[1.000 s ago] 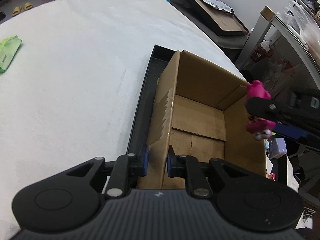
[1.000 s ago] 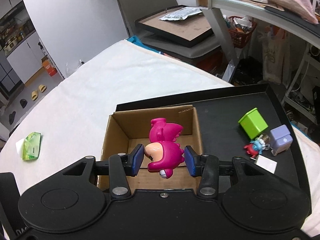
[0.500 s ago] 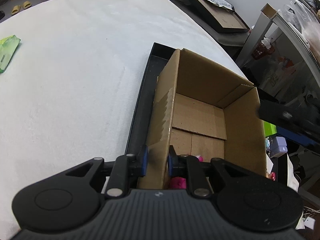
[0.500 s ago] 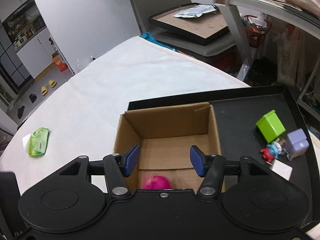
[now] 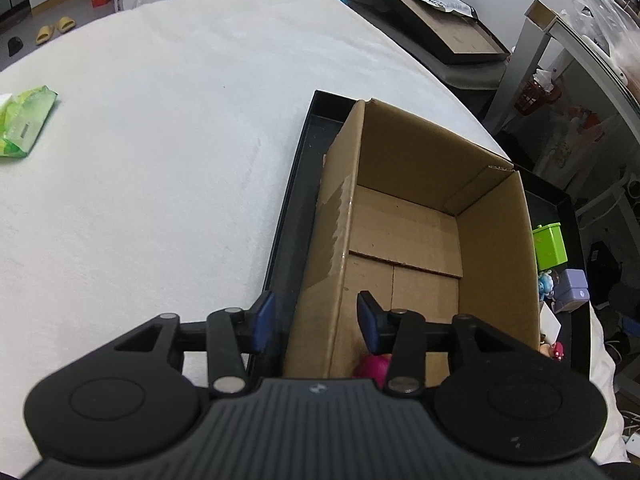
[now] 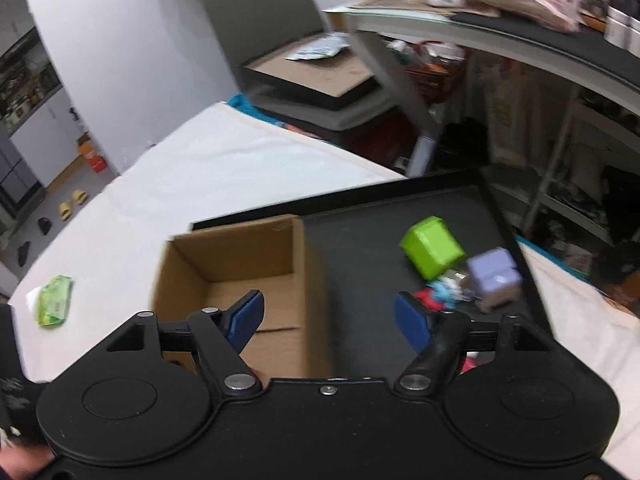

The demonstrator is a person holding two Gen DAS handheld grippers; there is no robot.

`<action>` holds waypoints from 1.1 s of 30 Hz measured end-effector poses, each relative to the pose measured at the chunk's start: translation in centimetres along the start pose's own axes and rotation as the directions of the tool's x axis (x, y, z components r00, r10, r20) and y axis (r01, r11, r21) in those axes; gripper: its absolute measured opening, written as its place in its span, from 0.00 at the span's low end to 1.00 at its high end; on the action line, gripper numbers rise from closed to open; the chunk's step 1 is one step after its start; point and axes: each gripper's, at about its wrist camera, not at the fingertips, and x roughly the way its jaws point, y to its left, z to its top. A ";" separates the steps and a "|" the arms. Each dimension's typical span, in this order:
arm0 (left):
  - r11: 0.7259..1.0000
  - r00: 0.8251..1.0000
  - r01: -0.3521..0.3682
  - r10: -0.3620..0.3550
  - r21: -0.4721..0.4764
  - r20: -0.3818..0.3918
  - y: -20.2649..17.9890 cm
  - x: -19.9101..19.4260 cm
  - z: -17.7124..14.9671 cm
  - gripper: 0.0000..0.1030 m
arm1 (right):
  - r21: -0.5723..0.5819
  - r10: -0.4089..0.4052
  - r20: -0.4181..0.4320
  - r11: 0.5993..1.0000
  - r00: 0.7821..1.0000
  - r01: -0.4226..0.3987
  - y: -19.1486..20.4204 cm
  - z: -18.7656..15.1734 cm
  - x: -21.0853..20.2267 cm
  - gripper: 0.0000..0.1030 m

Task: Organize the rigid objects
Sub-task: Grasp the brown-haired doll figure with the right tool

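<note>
Nearest, the left gripper [image 5: 316, 320] straddles the near left wall of the cardboard box [image 5: 496, 248]. Its jaws are opening, both blue pads standing clear of the cardboard, one outside the wall and one inside. Just under the inner finger a pink toy [image 5: 374, 366] lies on the box floor in the near corner, mostly hidden by the gripper. The rest of the box floor is bare.

The right gripper [image 6: 328, 320] hangs above the box's right wall and the bare strip of the black tray [image 6: 360, 248] beside it. Its jaws are opening too, with nothing held between them. That view is smeared by motion.

The box sits at the left end of the tray, its left wall close to the tray's raised rim. Past the right gripper, on the tray's right half, a green cube [image 6: 432, 250] stands tilted, a lilac block [image 6: 494, 276] just beside it, and a small red and blue figure [image 6: 438, 294] against both.

Beyond the tray's left rim the white tablecloth [image 5: 160, 160] runs wide and open, with only a green packet [image 5: 24, 124] near its far left edge.
</note>
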 end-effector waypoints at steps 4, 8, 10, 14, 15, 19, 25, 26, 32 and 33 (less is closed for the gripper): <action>1.000 1.000 -0.021 0.021 0.004 0.004 -0.4 0.0 0.1 0.46 | 0.051 -0.022 -0.018 0.998 1.000 0.023 -2.8 -0.5 0.2 0.70; 0.999 0.999 -0.045 0.045 0.008 0.010 -0.8 0.1 0.3 0.47 | 0.086 -0.024 -0.037 0.996 0.999 0.027 -4.7 -0.8 0.9 0.70; 0.998 0.998 -0.055 0.055 0.014 0.011 -1.0 0.2 0.2 0.47 | 0.101 -0.028 -0.049 0.994 0.998 0.032 -5.6 -1.1 1.4 0.70; 0.996 0.997 -0.081 0.081 0.034 0.008 -1.6 0.5 0.1 0.48 | 0.135 -0.028 -0.083 0.990 0.996 0.039 -7.3 -2.0 2.7 0.70; 0.995 0.996 -0.087 0.087 0.040 0.008 -1.7 0.5 0.1 0.48 | 0.141 -0.029 -0.094 0.989 0.995 0.042 -7.7 -2.2 3.0 0.70; 0.991 0.993 -0.120 0.120 0.062 0.009 -2.3 0.8 0.0 0.49 | 0.186 -0.023 -0.140 0.981 0.990 0.050 -9.1 -3.1 4.8 0.70; 0.986 0.988 -0.153 0.153 0.072 0.004 -3.1 1.3 0.0 0.50 | 0.216 -0.035 -0.179 0.973 0.983 0.074 -10.0 -3.8 7.4 0.70; 0.985 0.988 -0.156 0.156 0.075 0.004 -3.2 1.3 0.0 0.50 | 0.222 -0.033 -0.189 0.972 0.981 0.076 -10.1 -3.9 7.8 0.69; 0.977 0.983 -0.183 0.183 0.106 0.005 -4.1 1.7 -0.1 0.50 | 0.268 0.001 -0.226 0.962 0.974 0.061 -11.2 -4.3 9.1 0.39; 0.977 0.983 -0.184 0.184 0.109 0.004 -4.2 1.8 -0.2 0.50 | 0.272 0.006 -0.221 0.961 0.975 0.056 -11.2 -4.4 9.1 0.38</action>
